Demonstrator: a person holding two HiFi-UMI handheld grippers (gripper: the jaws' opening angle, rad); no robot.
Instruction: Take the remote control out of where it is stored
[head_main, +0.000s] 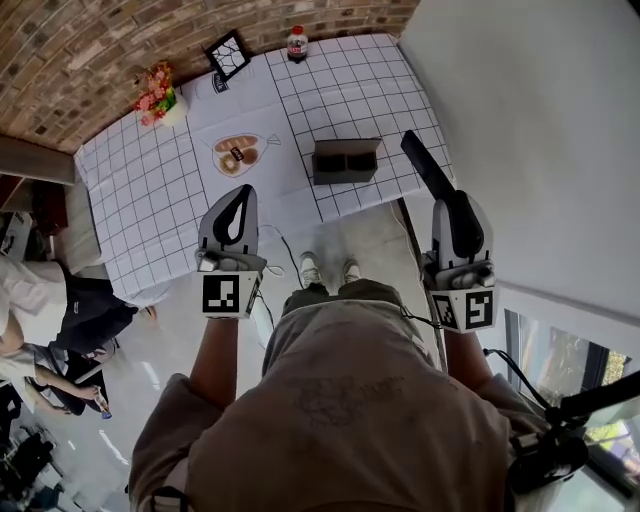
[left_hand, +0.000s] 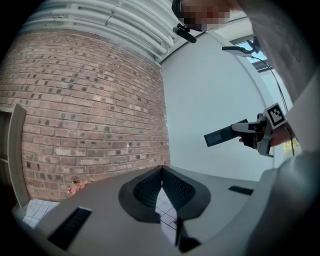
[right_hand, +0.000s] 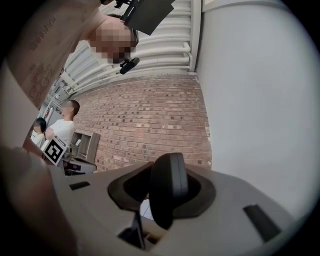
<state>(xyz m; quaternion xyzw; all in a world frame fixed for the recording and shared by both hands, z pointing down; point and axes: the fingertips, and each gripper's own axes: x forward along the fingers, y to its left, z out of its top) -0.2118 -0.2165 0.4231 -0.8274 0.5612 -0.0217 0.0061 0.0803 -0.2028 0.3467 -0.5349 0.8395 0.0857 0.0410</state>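
Observation:
A long black remote control (head_main: 425, 165) sticks out forward from my right gripper (head_main: 453, 200), which is shut on its near end, above the table's right front corner. In the right gripper view the remote (right_hand: 169, 190) shows end-on between the jaws. The dark open box (head_main: 345, 160) stands on the white gridded tablecloth (head_main: 150, 190), left of the remote's tip. My left gripper (head_main: 246, 192) hovers at the table's front edge, shut with nothing in it. In the left gripper view the fingertips meet (left_hand: 161, 170), and the remote (left_hand: 224, 135) is at the right.
A fish-shaped dish (head_main: 238, 153) lies left of the box. A flower pot (head_main: 158, 100), a black frame (head_main: 227, 53) and a bottle (head_main: 296, 43) stand along the far edge by the brick wall. A grey wall (head_main: 540, 130) is close on the right. People sit at the lower left.

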